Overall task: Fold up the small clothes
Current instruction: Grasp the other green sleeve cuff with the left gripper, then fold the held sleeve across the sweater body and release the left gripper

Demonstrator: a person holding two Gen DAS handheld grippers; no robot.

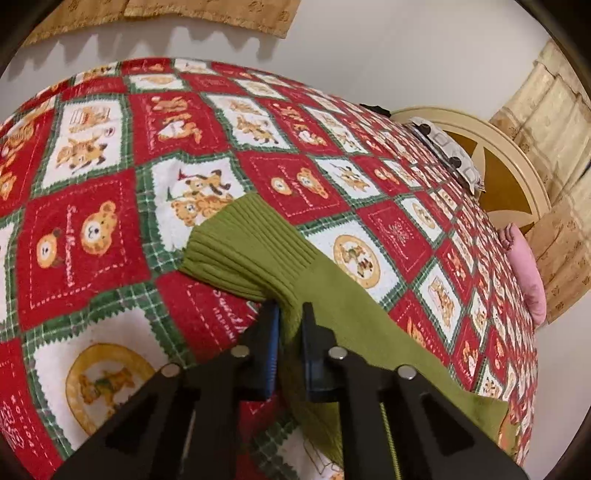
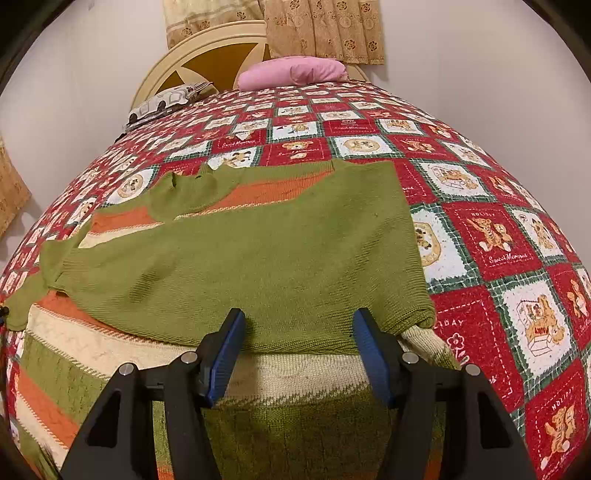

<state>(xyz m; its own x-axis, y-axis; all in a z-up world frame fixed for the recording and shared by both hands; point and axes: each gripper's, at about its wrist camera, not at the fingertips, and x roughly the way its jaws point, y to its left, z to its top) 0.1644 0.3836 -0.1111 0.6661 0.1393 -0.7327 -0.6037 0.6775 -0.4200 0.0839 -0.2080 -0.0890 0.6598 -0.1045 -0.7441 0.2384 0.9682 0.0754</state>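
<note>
A small green knit sweater (image 2: 258, 254) with orange and cream stripes lies on the bed, its green back folded over the striped part. My right gripper (image 2: 297, 325) is open just above the folded edge, holding nothing. In the left wrist view my left gripper (image 1: 290, 314) is shut on the sweater's green sleeve (image 1: 332, 314), just behind the ribbed cuff (image 1: 247, 247), which rests on the blanket.
A red, white and green teddy-bear blanket (image 2: 491, 240) covers the bed. A pink pillow (image 2: 291, 72) and a patterned pillow (image 2: 170, 99) lie by the cream headboard (image 2: 207, 48). White walls and tan curtains (image 2: 325, 29) stand behind.
</note>
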